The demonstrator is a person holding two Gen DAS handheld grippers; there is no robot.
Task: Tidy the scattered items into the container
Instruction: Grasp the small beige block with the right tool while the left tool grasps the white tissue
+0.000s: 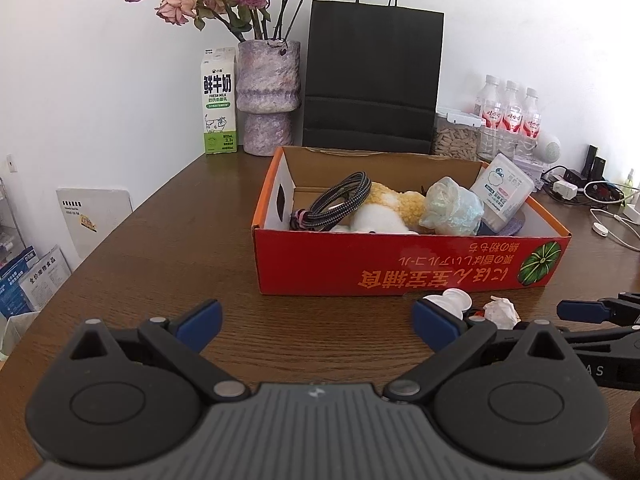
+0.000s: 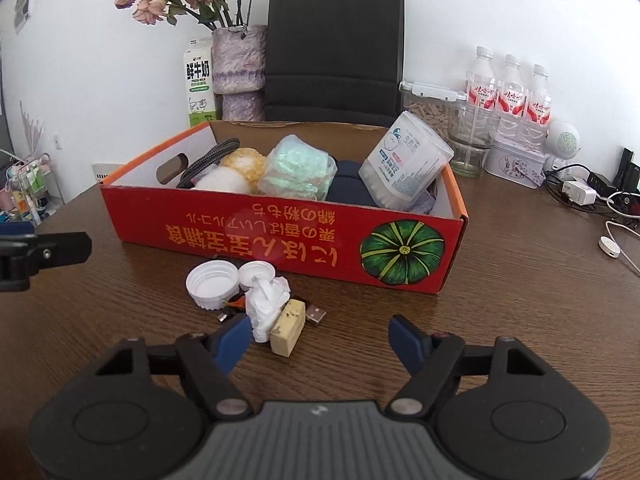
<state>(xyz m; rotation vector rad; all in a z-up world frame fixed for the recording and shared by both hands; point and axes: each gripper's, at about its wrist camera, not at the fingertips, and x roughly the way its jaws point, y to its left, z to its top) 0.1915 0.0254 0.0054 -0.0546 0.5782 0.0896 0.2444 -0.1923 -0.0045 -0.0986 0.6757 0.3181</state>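
Observation:
A red cardboard box (image 1: pixel 400 276) (image 2: pixel 248 232) stands on the brown table and holds a coiled cable (image 1: pixel 340 200), a plush toy (image 1: pixel 384 212), a crinkly packet (image 2: pixel 296 172) and a cotton-swab tub (image 2: pixel 404 160). In front of it lie two white caps (image 2: pixel 212 282), a crumpled tissue (image 2: pixel 266 300) (image 1: pixel 500 310), a beige eraser block (image 2: pixel 288 328) and a USB plug (image 2: pixel 316 314). My right gripper (image 2: pixel 320 344) is open, low over the table, its left finger beside the tissue. My left gripper (image 1: pixel 316 320) is open and empty, left of the pile.
A milk carton (image 1: pixel 219 104), a vase of dried roses (image 1: pixel 268 96) and a black paper bag (image 1: pixel 372 80) stand behind the box. Water bottles (image 2: pixel 508 88), a jar, a tin, chargers and cables (image 2: pixel 600 200) crowd the right side.

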